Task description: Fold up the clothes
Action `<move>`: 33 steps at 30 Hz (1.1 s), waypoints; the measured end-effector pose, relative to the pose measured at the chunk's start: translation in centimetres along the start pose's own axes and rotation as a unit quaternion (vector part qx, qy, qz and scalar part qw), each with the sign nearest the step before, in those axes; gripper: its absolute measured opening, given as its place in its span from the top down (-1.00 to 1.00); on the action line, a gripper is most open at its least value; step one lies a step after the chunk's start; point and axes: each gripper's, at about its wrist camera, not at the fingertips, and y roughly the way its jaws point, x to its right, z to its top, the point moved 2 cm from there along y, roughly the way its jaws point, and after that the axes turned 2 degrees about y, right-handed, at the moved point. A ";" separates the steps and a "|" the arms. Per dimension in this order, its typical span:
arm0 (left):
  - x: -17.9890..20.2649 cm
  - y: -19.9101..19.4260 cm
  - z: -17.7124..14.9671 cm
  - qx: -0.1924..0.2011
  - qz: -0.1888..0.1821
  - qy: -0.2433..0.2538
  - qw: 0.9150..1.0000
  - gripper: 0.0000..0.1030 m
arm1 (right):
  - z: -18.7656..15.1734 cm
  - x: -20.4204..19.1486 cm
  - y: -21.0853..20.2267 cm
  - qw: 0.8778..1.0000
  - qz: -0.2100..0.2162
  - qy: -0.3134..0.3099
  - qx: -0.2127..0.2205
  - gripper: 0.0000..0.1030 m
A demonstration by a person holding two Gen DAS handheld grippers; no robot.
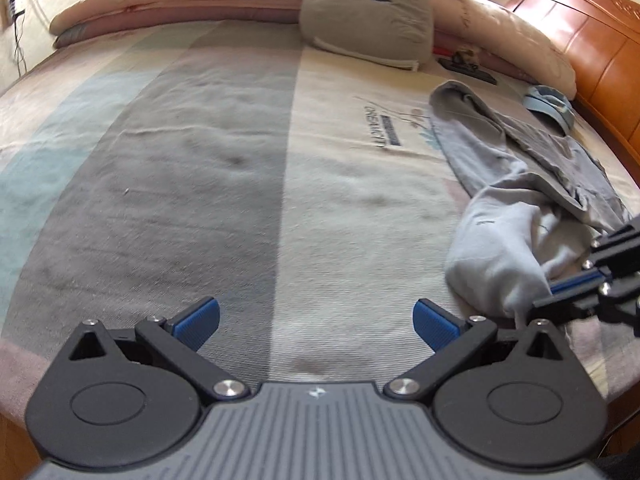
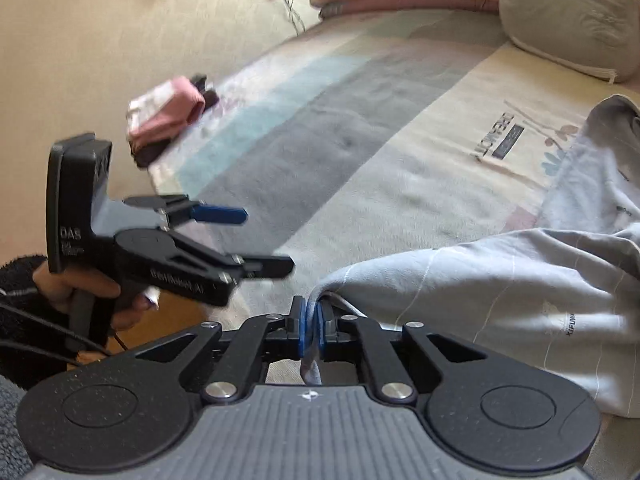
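A light grey sweatshirt (image 1: 516, 200) lies crumpled on the right side of the bed; it fills the right of the right wrist view (image 2: 520, 300). My right gripper (image 2: 311, 332) is shut on an edge of the sweatshirt near the bed's front edge; it shows at the right edge of the left wrist view (image 1: 576, 292). My left gripper (image 1: 316, 320) is open wide and empty, over the bedsheet to the left of the sweatshirt. It shows open in the right wrist view (image 2: 256, 240), held in a hand.
The striped bedsheet (image 1: 220, 184) covers the bed. A grey cushion (image 1: 368, 20) and pink folded quilts (image 1: 180, 4) lie at the back. A wooden headboard (image 1: 592, 52) stands at the right. A folded pink garment stack (image 2: 168, 116) sits at the bed's far left edge.
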 end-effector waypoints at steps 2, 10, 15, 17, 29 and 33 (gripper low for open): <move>-0.1 0.3 0.1 0.000 -0.002 -0.002 1.000 -0.99 | -0.4 0.5 -0.2 1.000 -0.014 0.004 -0.015 0.61; 1.4 1.7 1.2 0.009 -0.041 0.016 0.999 -0.99 | 0.2 4.9 -5.3 0.992 -0.113 0.060 0.021 0.33; 2.9 2.6 3.6 0.025 -0.075 0.043 0.996 -0.99 | 0.6 5.6 -7.2 0.985 -0.143 0.085 0.050 0.18; 3.7 3.2 4.9 0.033 -0.095 0.054 0.994 -0.99 | -0.3 5.1 -7.1 0.985 -0.143 0.088 0.049 0.18; 11.5 12.4 11.6 -0.045 -0.283 0.074 0.955 -0.99 | -6.4 6.4 -8.7 0.970 -0.153 0.173 0.081 -0.01; 11.9 17.0 12.7 -0.115 -0.344 -0.024 0.932 -0.98 | -8.3 7.5 -9.6 0.961 -0.156 0.204 0.099 -0.02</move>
